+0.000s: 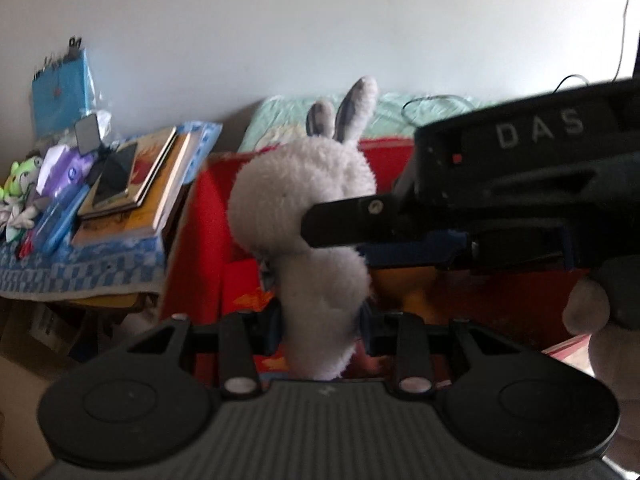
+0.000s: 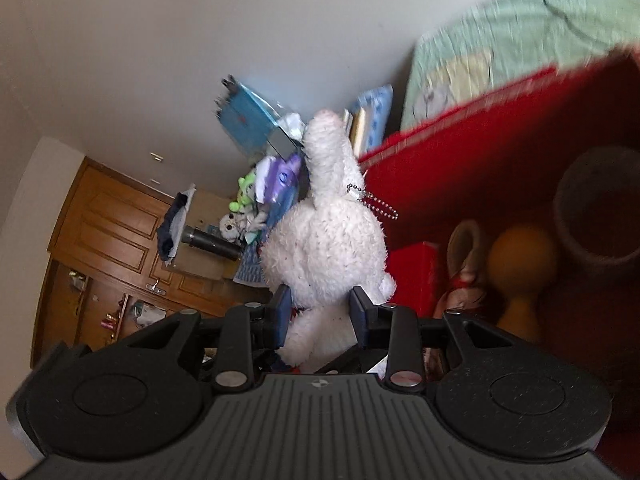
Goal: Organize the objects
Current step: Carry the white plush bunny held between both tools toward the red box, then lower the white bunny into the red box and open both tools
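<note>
Left wrist view: we see our left claw closed narrow on the lower body of a white plush rabbit, whose head and grey-lined ears rise upright above the fingers. The right claw reaches in from the right, one black finger pressed against the toy just below the head. Behind the rabbit stands a red box, and to its left a surface with a blue checked cloth carries a stack of books and small clutter.

In the right wrist view, our right claw is also drawn in on the rabbit, its blue-padded fingers touching the fluffy body on both sides. A small ball chain hangs from the toy. To the right the red box is open, with an orange round thing and a dark cup inside. So the rabbit hangs in the air between both claws, beside the box.
</note>
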`<state>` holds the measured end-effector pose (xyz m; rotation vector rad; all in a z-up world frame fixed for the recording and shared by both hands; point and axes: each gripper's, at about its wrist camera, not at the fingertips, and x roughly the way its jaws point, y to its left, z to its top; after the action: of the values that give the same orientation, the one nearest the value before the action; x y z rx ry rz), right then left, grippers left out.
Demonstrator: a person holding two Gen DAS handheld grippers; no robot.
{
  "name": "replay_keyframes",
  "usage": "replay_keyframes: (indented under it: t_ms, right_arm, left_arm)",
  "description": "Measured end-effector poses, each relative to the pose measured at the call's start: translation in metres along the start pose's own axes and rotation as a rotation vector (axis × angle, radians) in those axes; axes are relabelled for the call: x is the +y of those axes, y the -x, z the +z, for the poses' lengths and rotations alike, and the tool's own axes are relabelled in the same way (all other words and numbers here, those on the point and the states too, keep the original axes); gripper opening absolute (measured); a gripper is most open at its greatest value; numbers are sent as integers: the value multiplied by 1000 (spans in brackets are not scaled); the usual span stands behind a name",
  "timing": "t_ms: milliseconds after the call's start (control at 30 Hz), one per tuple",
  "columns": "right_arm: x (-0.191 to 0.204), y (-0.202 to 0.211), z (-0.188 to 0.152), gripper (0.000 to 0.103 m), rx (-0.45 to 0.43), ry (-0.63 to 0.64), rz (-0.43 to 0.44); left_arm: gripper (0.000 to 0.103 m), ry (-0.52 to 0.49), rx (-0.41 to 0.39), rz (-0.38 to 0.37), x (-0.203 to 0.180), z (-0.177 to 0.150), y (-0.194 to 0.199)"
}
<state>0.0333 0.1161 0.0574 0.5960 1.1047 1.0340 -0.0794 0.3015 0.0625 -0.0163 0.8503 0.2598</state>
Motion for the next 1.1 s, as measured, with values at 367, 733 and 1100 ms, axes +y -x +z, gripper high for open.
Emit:
replay_keyframes:
  t_ms: [367, 733, 1100]
  right_arm:
    - [-13, -38, 7, 33, 74, -90, -118]
    - [-25, -51, 8, 39, 82, -89, -168]
    - [-23, -33, 2, 54, 21, -45, -197]
  left_arm:
    - [37, -26, 65, -12, 13, -16, -7]
    - [50, 4, 88, -57, 11, -20, -1]
    - [68, 56, 45, -54, 17, -16, 22]
